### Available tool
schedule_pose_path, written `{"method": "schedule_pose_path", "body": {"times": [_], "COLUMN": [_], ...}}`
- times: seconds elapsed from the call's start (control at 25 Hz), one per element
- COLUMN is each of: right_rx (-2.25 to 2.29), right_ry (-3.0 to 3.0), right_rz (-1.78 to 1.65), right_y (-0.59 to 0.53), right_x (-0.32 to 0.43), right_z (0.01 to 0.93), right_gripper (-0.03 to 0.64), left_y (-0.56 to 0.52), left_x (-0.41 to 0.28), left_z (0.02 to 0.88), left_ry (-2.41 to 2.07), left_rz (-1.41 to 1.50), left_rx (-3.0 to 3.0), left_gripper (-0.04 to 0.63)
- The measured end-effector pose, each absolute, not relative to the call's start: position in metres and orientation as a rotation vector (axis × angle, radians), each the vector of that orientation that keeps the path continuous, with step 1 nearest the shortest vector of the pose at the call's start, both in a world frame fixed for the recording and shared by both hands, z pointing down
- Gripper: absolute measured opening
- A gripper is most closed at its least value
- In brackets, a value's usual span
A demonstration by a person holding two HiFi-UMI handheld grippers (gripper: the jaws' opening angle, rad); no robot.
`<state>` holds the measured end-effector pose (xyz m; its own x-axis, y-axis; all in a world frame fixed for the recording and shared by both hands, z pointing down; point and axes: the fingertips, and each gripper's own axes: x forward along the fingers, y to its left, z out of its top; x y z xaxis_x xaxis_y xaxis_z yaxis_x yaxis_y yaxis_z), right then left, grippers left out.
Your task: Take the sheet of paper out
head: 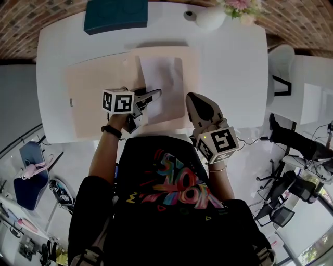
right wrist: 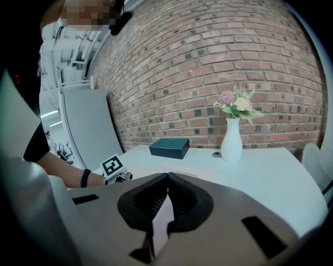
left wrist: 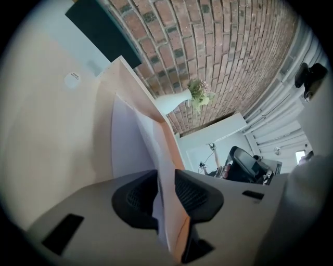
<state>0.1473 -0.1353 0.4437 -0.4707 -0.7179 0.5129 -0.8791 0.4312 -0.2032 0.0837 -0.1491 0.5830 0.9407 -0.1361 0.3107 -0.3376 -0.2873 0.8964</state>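
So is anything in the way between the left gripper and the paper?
Nothing visible. The sheet of paper sits between the left gripper's jaws, though an edge of the peach folder seems pinched with it.

White desk (head: 229, 78) carrying an open peach folder (head: 93, 98), a dark teal box (head: 115, 15) and a flower vase (head: 210, 18).

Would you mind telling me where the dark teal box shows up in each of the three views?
Head view: the teal box lies at the top edge, left of centre.
Left gripper view: it is the dark slanted slab at the top left.
Right gripper view: it sits near the middle of the picture.
Shared landmark: the white vase with flowers, to the box's right in every view.
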Motion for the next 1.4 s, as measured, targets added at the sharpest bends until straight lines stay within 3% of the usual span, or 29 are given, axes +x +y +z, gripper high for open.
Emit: {"method": "schedule_pose_path", "body": {"times": [0.08,0.16,0.76,1.4], "right_rx": [1.372,1.378,1.343,1.128], "right_ry": [-2.339,-2.339,-2.363,-2.491], "right_rz": [0.642,0.644,0.632,0.541], "right_y": [-0.136,-0.137,-0.143,-0.152], "right_x": [0.148,0.148,0.135,0.074], "right_z": [0.443,0.442,0.444,0.428], "right_gripper": [0.021,0.021,0.021,0.021], "left_y": [-0.151,-0.152,-0.156,-0.134], "left_x": [0.081,0.079,0.044,-0.07], "left_z": [0.585,0.587,0.584,0.556], "left_ry": [-0.373,-0.392,-0.478,-0.747], "left_rz": [0.215,0.228,0.226,0.088], "left_rx": [1.865,1.856,1.853,1.818], "left_gripper": [0.035,0.025,0.025,0.025]}}
